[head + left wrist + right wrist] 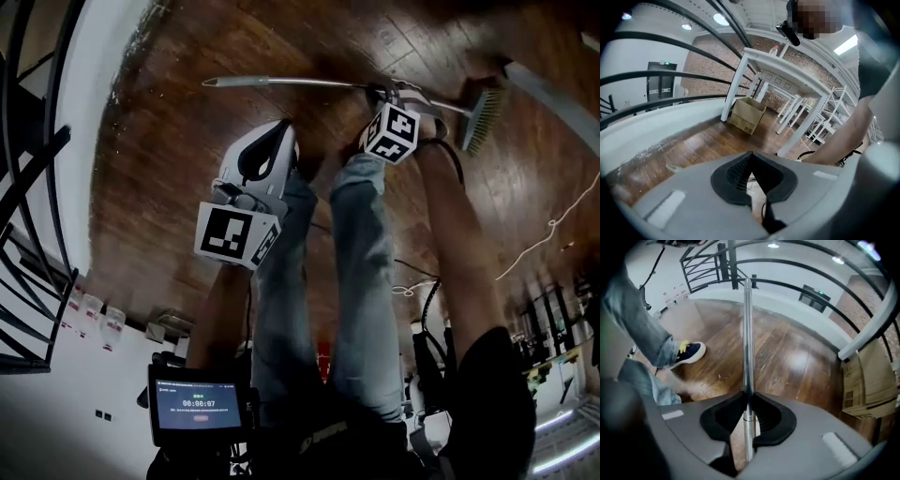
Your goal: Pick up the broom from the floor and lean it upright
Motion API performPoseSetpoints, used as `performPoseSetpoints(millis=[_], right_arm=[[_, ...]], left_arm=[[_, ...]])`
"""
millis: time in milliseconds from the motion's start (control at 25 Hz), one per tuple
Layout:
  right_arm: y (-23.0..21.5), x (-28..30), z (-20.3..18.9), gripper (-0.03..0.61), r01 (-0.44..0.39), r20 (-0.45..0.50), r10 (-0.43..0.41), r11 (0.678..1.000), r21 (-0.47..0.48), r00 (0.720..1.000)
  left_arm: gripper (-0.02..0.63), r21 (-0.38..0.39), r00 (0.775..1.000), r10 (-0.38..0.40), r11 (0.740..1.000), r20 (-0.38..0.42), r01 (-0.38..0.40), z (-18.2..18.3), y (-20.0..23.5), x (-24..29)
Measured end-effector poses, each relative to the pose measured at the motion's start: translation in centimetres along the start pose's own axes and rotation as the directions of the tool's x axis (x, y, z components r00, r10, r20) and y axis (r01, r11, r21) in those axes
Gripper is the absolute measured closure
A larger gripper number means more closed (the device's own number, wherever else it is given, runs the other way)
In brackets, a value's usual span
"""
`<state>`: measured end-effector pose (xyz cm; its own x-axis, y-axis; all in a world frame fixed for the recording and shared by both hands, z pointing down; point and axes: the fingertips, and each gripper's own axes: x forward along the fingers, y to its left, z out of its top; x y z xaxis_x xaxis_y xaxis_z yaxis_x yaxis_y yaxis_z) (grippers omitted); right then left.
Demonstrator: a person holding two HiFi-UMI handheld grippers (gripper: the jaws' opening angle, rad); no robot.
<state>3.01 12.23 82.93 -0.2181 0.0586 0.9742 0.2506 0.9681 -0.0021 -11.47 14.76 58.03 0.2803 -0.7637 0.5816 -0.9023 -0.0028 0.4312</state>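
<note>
The broom lies flat on the dark wooden floor in the head view. Its silver handle [281, 82] runs left to right and its green brush head [480, 117] is at the right. My right gripper [380, 92] points down onto the handle near the brush end. In the right gripper view the metal handle [747, 333] passes between the black pads [761, 416], which press on it; the gripper [748, 394] is shut on it. My left gripper [281, 127] hangs above the floor, nearer than the handle and apart from it. Its jaws [751, 154] meet at the tips with nothing between them.
A black railing [28, 187] and a curved white wall border the floor on the left. A white cable [553, 225] trails at the right. The person's jeans legs [366, 281] and shoe [689, 352] stand close by. A cardboard box [746, 115] sits under a white table [740, 70].
</note>
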Motion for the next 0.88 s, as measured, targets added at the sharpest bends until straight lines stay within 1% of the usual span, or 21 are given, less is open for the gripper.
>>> performPoseSetpoints(millis=[80, 160, 240, 320, 360, 400, 440, 520, 600, 680, 760, 800, 840, 880], right_arm=[[-3.0, -4.6, 1.2, 0.503, 0.052, 0.04, -0.055, 0.997, 0.064, 0.998], [-6.8, -9.1, 1.8, 0.503, 0.131, 0.068, -0.143, 0.979, 0.156, 0.987], [-9.2, -13.8, 1.9, 0.502, 0.182, 0.091, -0.212, 0.948, 0.26, 0.973], [-10.2, -18.7, 1.7, 0.502, 0.193, 0.119, -0.252, 0.908, 0.372, 0.96], [-10.5, -21.2, 1.3, 0.502, 0.194, 0.133, -0.274, 0.881, 0.432, 0.952], [-11.3, -23.6, 0.7, 0.5, 0.2, 0.142, -0.306, 0.845, 0.496, 0.941], [-12.4, -25.9, -0.2, 0.5, 0.213, 0.146, -0.349, 0.799, 0.563, 0.926], [-15.0, -30.2, -2.1, 0.5, 0.234, 0.143, -0.451, 0.679, 0.696, 0.881], [-16.0, -33.2, -3.8, 0.499, 0.207, 0.145, -0.517, 0.562, 0.801, 0.844], [-16.1, -34.4, -5.4, 0.499, 0.153, 0.144, -0.542, 0.465, 0.872, 0.828], [-16.0, -34.4, -7.2, 0.499, 0.111, 0.13, -0.549, 0.384, 0.917, 0.825], [-15.8, -34.1, -7.8, 0.498, 0.094, 0.123, -0.549, 0.35, 0.932, 0.827], [-15.7, -33.9, -8.2, 0.497, 0.077, 0.12, -0.546, 0.324, 0.943, 0.829], [-15.6, -33.6, -8.4, 0.497, 0.061, 0.121, -0.542, 0.306, 0.95, 0.831]], left_arm=[[0.6, 0.034, 0.999, -0.028, 0.999, 0.038, 0.027, 4.3, -2.2, -0.9], [0.601, 0.075, 0.994, -0.07, 0.995, 0.081, 0.064, 8.6, -4.4, -1.5], [0.6, 0.103, 0.989, -0.105, 0.99, 0.103, 0.094, 12.0, -7.0, -2.7], [0.6, 0.122, 0.987, -0.123, 0.986, 0.102, 0.11, 14.8, -10.0, -4.3], [0.6, 0.133, 0.986, -0.131, 0.984, 0.102, 0.117, 16.2, -11.5, -5.1], [0.601, 0.152, 0.984, -0.143, 0.98, 0.105, 0.126, 17.8, -13.0, -5.6], [0.6, 0.179, 0.98, -0.162, 0.974, 0.113, 0.141, 19.4, -14.3, -5.8], [0.6, 0.243, 0.969, -0.211, 0.954, 0.131, 0.175, 22.6, -16.8, -5.8], [0.6, 0.287, 0.963, -0.236, 0.939, 0.131, 0.191, 24.4, -19.0, -5.9], [0.6, 0.311, 0.959, -0.253, 0.928, 0.125, 0.205, 24.8, -20.7, -5.5], [0.6, 0.329, 0.955, -0.276, 0.917, 0.113, 0.226, 25.0, -22.1, -4.7], [0.6, 0.337, 0.952, -0.286, 0.911, 0.104, 0.237, 25.2, -22.7, -4.4], [0.6, 0.346, 0.95, -0.298, 0.905, 0.095, 0.249, 25.2, -23.2, -4.1], [0.6, 0.355, 0.948, -0.307, 0.898, 0.085, 0.259, 25.2, -23.8, -3.9]])
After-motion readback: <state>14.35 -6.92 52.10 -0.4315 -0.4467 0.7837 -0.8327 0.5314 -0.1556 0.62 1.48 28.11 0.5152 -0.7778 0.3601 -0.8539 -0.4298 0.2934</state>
